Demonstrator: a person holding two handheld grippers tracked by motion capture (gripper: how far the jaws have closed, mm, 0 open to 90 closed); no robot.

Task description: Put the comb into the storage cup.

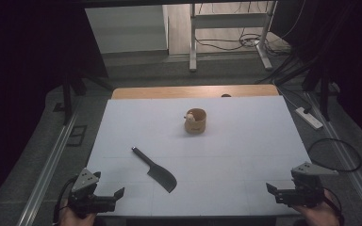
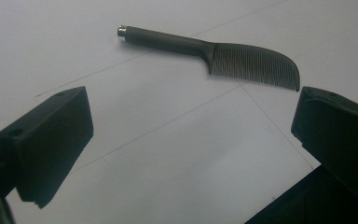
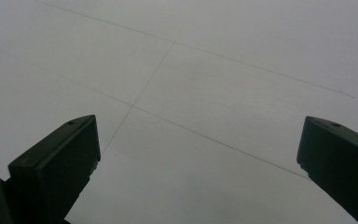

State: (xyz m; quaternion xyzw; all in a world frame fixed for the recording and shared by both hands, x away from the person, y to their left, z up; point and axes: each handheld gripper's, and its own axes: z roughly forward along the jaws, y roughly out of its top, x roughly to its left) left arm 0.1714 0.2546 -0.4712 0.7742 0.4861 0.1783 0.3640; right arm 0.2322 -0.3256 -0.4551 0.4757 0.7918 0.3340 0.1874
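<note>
A dark comb [image 1: 154, 169] with a long handle lies flat on the white table sheet [image 1: 235, 155], front left of centre. Its teeth show in the left gripper view, where the comb [image 2: 214, 53] lies a little beyond the jaws. My left gripper [image 1: 118, 195] rests at the front left edge, open and empty, and it [image 2: 191, 140] points toward the comb. At the front right edge my right gripper [image 1: 271, 190] is also open; between its jaws my right gripper [image 3: 198, 158] has only bare sheet. A small wooden cup [image 1: 195, 120] with a pale object inside stands mid-table.
Thin pencil lines divide the sheet [image 3: 168, 51] into squares. A wooden table edge [image 1: 193, 91] shows behind the sheet. A power strip [image 1: 309, 117] and cables lie on the floor at the right, and metal rails run along both sides.
</note>
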